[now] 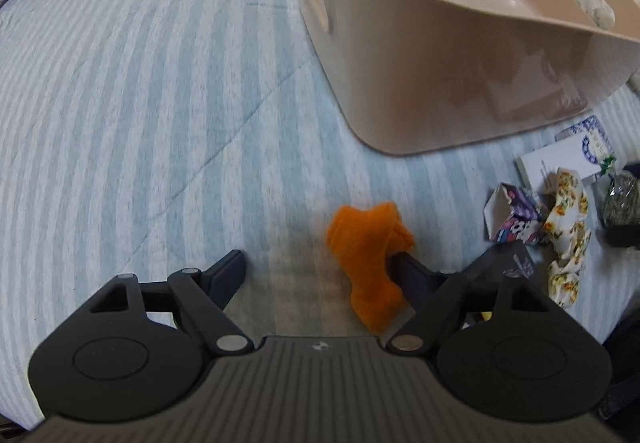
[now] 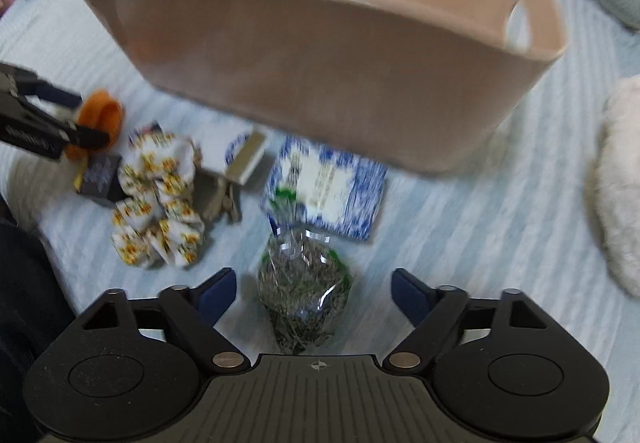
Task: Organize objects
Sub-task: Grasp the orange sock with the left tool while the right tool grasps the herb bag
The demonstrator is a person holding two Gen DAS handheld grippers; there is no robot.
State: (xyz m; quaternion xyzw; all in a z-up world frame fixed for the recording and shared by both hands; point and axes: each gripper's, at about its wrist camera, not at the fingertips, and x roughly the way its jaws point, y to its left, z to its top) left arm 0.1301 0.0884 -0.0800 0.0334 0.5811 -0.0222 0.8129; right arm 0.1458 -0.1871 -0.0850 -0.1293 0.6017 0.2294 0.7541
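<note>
A beige plastic basket (image 1: 440, 55) with handle holes stands on the striped bedspread; it also shows in the right wrist view (image 2: 340, 83). My left gripper (image 1: 320, 271) is open, with an orange cloth (image 1: 368, 255) lying against its right finger. My right gripper (image 2: 314, 287) is open, and a clear bag of dried herbs (image 2: 302, 291) lies between its fingers. The left gripper (image 2: 76, 115) and orange cloth (image 2: 102, 113) show at the left of the right wrist view.
A flowered scrunchie (image 2: 160, 199), a small black box (image 2: 98, 177), a blue-and-white box (image 2: 336, 187), a smaller carton (image 2: 246, 155) and a purple printed packet (image 1: 512, 211) lie in front of the basket. A white fluffy thing (image 2: 620, 187) lies at right.
</note>
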